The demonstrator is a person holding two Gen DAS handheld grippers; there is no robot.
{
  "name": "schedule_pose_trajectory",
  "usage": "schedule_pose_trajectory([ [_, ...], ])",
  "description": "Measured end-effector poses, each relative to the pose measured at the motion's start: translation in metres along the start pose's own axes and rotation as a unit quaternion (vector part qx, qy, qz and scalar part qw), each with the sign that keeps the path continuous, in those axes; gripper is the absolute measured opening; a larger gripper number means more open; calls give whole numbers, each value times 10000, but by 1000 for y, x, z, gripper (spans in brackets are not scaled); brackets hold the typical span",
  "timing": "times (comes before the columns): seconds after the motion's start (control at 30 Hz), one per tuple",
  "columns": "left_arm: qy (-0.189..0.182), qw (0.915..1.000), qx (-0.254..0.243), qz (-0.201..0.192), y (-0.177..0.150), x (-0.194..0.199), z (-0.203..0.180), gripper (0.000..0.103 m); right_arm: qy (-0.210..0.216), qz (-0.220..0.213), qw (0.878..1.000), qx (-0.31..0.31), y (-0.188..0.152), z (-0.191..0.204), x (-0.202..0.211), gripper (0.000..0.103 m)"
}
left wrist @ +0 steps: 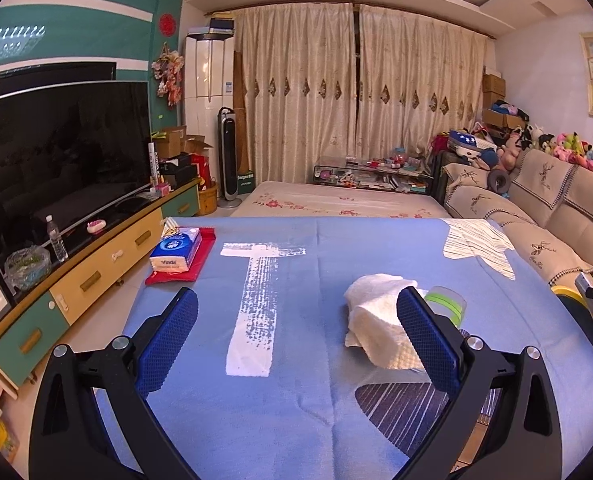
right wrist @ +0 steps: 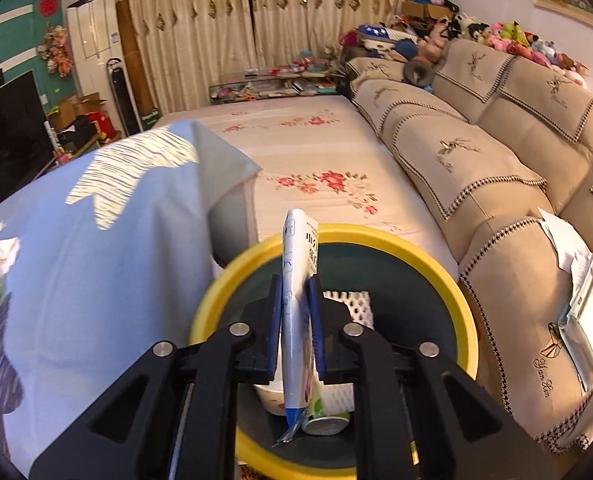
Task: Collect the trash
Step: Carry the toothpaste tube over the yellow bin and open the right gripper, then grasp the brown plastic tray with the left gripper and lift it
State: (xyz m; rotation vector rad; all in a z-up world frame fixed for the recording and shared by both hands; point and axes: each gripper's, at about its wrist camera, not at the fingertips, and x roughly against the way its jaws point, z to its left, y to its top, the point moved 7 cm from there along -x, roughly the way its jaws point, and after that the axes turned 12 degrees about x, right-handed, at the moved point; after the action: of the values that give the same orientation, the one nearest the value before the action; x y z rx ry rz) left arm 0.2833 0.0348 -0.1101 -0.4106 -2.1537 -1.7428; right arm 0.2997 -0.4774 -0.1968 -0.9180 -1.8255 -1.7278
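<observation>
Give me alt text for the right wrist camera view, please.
The right gripper holds a flattened white-and-blue wrapper upright over a yellow-rimmed trash bin that already contains trash. A blue-covered table lies left, a beige sofa right.

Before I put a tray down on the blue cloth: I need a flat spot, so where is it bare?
Bare: the blue cloth around the white T print, between the tissue pack at the far left and the crumpled paper towel. Crowded: the right side, where the towel lies against a green-banded cup, with the yellow-rimmed bin just off that edge.
</observation>
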Motion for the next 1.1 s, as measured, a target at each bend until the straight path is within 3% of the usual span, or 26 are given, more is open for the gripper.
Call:
schedule_pose_trajectory([
  [0.07, -64, 9999, -91, -30, 0, 1, -5, 98, -58, 71, 9999, -58, -4, -7, -9, 22],
  [0.33, -391, 9985, -340, -163, -3, 9, -22, 98, -184, 158, 9994, -229, -14, -14, -22, 31],
  [0.6, -1021, 9937, -448, -125, -6, 24, -39, 98, -125, 131, 9995, -250, -18, -8, -18, 32],
  [0.87, -1594, 9834, -854, 171, -15, 41, -76, 98, -58, 43, 9996, -258, -17, -7, -7, 36],
  [1.1, -1952, 9708, -1115, 834, -46, 60, -90, 98, 18, -79, 9995, -320, -22, -9, 7, 37],
])
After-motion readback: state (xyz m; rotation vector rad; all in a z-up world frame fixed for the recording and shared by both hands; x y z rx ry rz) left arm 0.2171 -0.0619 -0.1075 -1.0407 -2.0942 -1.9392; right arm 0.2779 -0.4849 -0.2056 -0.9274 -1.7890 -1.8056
